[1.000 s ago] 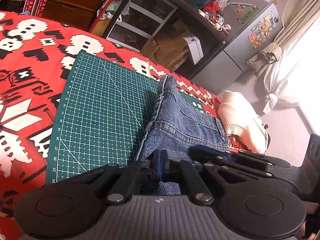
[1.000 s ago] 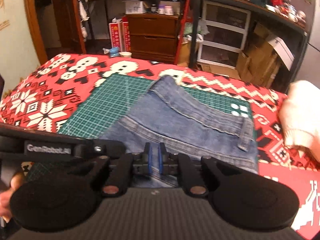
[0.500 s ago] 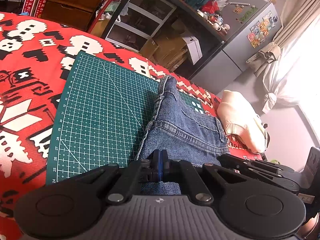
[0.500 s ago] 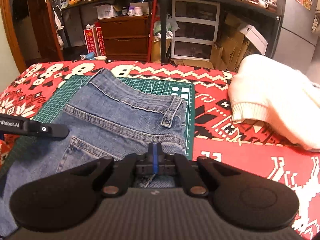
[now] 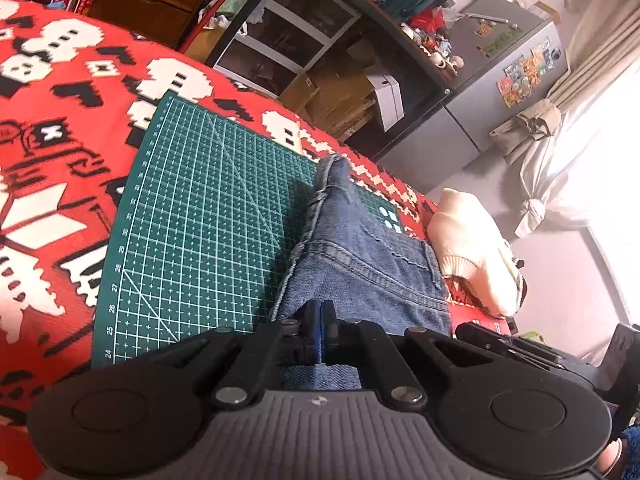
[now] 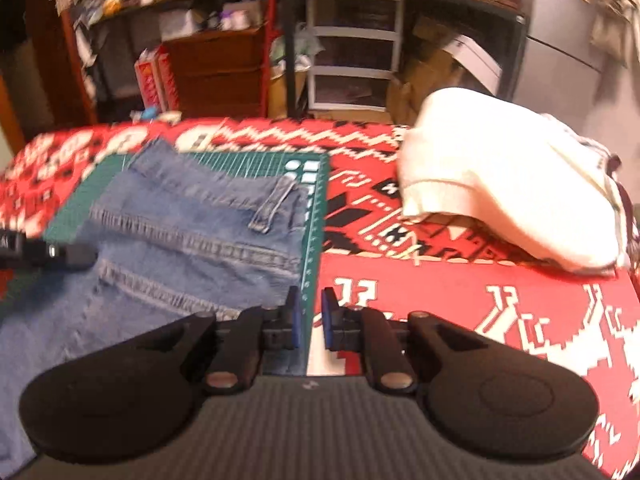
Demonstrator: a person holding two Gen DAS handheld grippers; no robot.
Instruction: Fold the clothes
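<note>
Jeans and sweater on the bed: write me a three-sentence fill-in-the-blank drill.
1. The jeans lie partly on a ____ cutting mat.
2. The cream sweater rests on the ____ patterned blanket.
3. The right gripper has ____ between its opening jaws.

Missing: green; red; nothing

The right gripper [image 6: 309, 318] sits over the right edge of the green cutting mat [image 6: 318, 216]; its jaws are opening, with nothing between them. Folded blue jeans [image 6: 168, 248] lie on the mat at 9 o'clock. A cream sweater [image 6: 500, 188] rests on the red patterned cloth [image 6: 460, 300] at 2 o'clock.
</note>
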